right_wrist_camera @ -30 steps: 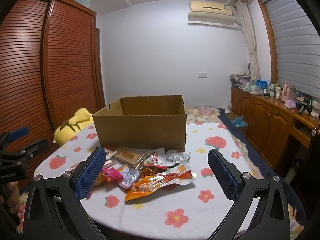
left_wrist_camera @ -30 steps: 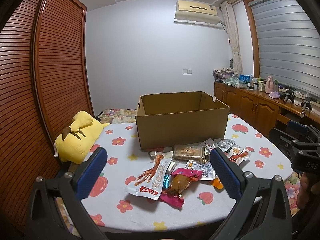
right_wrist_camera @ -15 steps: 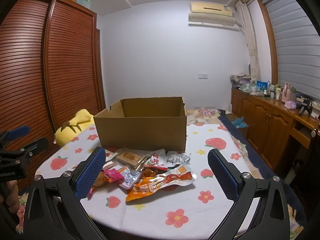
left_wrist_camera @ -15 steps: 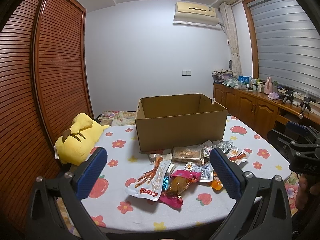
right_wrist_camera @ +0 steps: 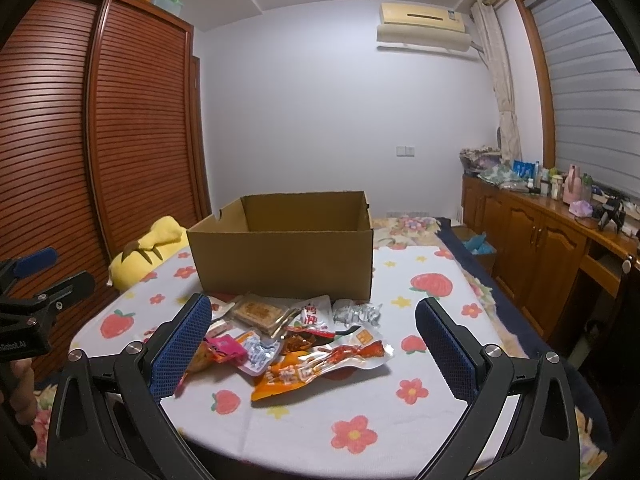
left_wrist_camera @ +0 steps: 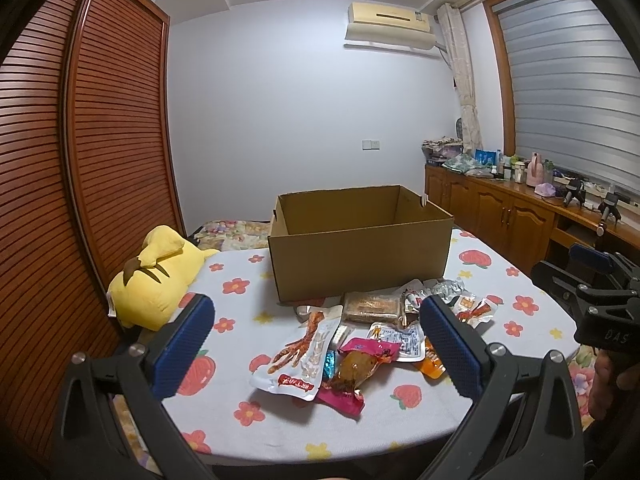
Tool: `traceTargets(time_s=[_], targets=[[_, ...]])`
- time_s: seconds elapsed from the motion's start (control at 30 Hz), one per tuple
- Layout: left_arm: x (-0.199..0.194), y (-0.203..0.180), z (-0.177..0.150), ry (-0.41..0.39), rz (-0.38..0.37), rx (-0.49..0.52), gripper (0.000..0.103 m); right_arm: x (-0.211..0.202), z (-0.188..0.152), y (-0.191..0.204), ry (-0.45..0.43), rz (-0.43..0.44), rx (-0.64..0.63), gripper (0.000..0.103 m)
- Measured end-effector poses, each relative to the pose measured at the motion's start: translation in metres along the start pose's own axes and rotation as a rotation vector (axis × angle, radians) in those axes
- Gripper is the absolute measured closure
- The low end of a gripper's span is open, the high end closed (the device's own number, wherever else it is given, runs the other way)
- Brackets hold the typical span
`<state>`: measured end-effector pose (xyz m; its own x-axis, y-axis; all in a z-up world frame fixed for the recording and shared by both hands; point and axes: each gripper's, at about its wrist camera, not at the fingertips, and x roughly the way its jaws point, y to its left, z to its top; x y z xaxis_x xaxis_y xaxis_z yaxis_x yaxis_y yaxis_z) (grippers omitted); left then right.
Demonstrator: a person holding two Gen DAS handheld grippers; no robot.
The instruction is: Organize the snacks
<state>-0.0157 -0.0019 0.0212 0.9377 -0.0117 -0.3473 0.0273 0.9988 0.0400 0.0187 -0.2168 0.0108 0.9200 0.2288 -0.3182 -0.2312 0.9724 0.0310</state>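
An open brown cardboard box (left_wrist_camera: 356, 256) (right_wrist_camera: 280, 264) stands on the flowered table, its inside hidden from me. In front of it lies a heap of several snack packets: a white chicken-foot packet (left_wrist_camera: 300, 354), a pink packet (left_wrist_camera: 356, 372), a brown cake packet (left_wrist_camera: 372, 306) (right_wrist_camera: 260, 314), and an orange packet (right_wrist_camera: 316, 366). My left gripper (left_wrist_camera: 316, 340) hovers open before the heap, holding nothing. My right gripper (right_wrist_camera: 314, 340) is open too, short of the packets. Each gripper also shows at the edge of the other's view.
A yellow plush toy (left_wrist_camera: 156, 276) lies at the table's left edge. The white tablecloth (right_wrist_camera: 400, 288) has bare room right of the box. A slatted wooden wardrobe (left_wrist_camera: 80, 160) lines the left wall; wooden cabinets (right_wrist_camera: 540, 240) with bottles run along the right.
Both grippers have drifted slightly back and up, so the box and packets sit a little lower and smaller. Both stay open and nothing on the table moved.
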Motion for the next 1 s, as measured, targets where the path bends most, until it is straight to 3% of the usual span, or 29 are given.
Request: traceTargets(time_s=[0.43,0.83,1.0], targets=[[0.031,0.01,-0.021,0.076,-0.004,-0.002,0.0,0.018,-0.014,-0.001,0.046,0.009,-0.012,0.001],[0.053,0.033,-0.036,0.099,0.01,-0.018,0.0,0.034,-0.022,-0.001,0.097,0.035,-0.021,0.003],[0.066,0.042,-0.037,0.133,-0.027,-0.024,0.0,0.045,-0.024,-0.003,0.13,0.052,-0.018,0.004]])
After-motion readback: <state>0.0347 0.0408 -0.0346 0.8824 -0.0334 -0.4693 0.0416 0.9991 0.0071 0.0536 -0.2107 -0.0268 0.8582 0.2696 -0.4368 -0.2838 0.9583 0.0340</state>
